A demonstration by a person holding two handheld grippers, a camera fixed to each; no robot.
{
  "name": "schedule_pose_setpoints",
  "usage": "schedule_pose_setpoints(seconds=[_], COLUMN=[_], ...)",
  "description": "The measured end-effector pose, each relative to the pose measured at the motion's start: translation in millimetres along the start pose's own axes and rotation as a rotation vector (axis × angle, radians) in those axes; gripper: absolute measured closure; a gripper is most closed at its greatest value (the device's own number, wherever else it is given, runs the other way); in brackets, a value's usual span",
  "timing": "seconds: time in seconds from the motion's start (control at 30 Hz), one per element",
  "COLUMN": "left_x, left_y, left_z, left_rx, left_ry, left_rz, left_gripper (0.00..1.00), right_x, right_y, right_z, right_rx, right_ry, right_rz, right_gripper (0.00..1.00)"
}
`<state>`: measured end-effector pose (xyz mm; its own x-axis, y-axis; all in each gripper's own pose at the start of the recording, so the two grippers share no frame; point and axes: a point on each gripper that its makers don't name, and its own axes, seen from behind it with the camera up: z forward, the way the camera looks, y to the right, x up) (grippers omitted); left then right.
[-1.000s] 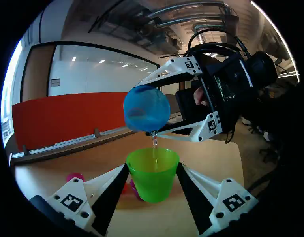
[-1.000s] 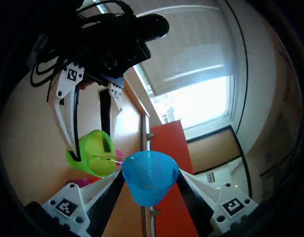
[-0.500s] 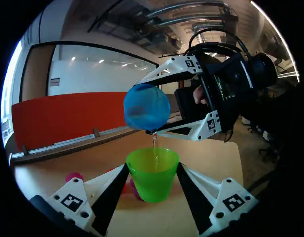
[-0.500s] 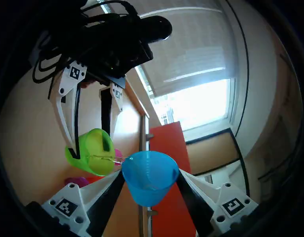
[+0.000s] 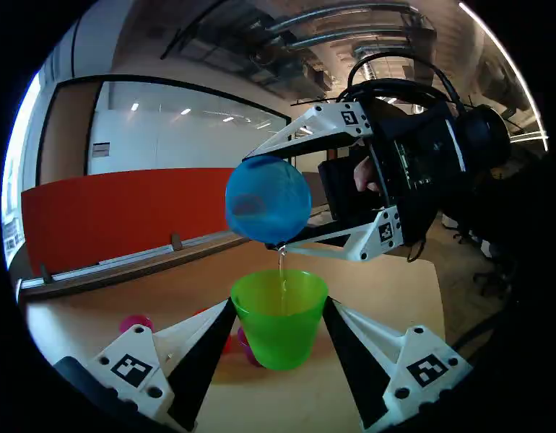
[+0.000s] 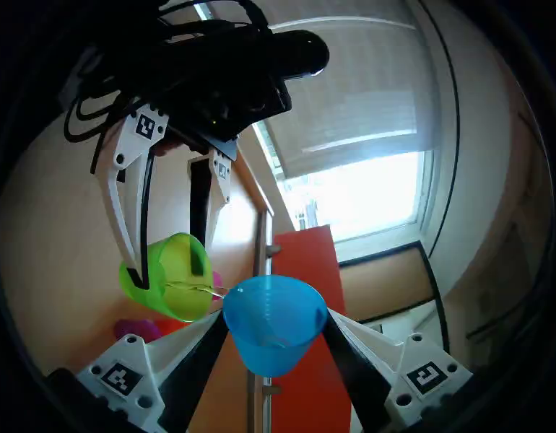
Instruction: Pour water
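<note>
Your left gripper [image 5: 280,309] is clamped on the upright green cup [image 5: 279,339], with the wooden table [image 5: 383,285] behind it. Your right gripper [image 6: 275,317] is clamped on the blue cup [image 5: 268,200], tipped just above the green one. A thin stream of water [image 5: 281,268] falls from its lip into the green cup. Square black-and-white markers [image 5: 131,369] sit on the fingers, and a pink cup [image 5: 136,322] stands on the table nearby.

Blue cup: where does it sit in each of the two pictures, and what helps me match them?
Left gripper view: blue cup just above centre, tipped over the green cup.
Right gripper view: blue cup low centre, green cup to its left.
Shared landmark: the red partition in the background.
</note>
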<state>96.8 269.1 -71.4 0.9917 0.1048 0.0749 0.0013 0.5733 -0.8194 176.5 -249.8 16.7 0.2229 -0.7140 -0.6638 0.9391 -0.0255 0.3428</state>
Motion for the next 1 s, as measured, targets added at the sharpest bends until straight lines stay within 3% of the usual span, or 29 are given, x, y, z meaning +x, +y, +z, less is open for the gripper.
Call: schedule_pose_setpoints(seconds=[1.0], left_x=[3.9], left_y=[2.7], left_z=[0.6], left_rx=[-0.013], left_ry=[0.002], left_rz=[-0.003], left_gripper=[0.14], right_x=[6.2], right_y=[3.5], right_z=[-5.5], right_rx=[-0.023], right_ry=[0.02], right_rz=[-0.067], right_gripper=[0.08])
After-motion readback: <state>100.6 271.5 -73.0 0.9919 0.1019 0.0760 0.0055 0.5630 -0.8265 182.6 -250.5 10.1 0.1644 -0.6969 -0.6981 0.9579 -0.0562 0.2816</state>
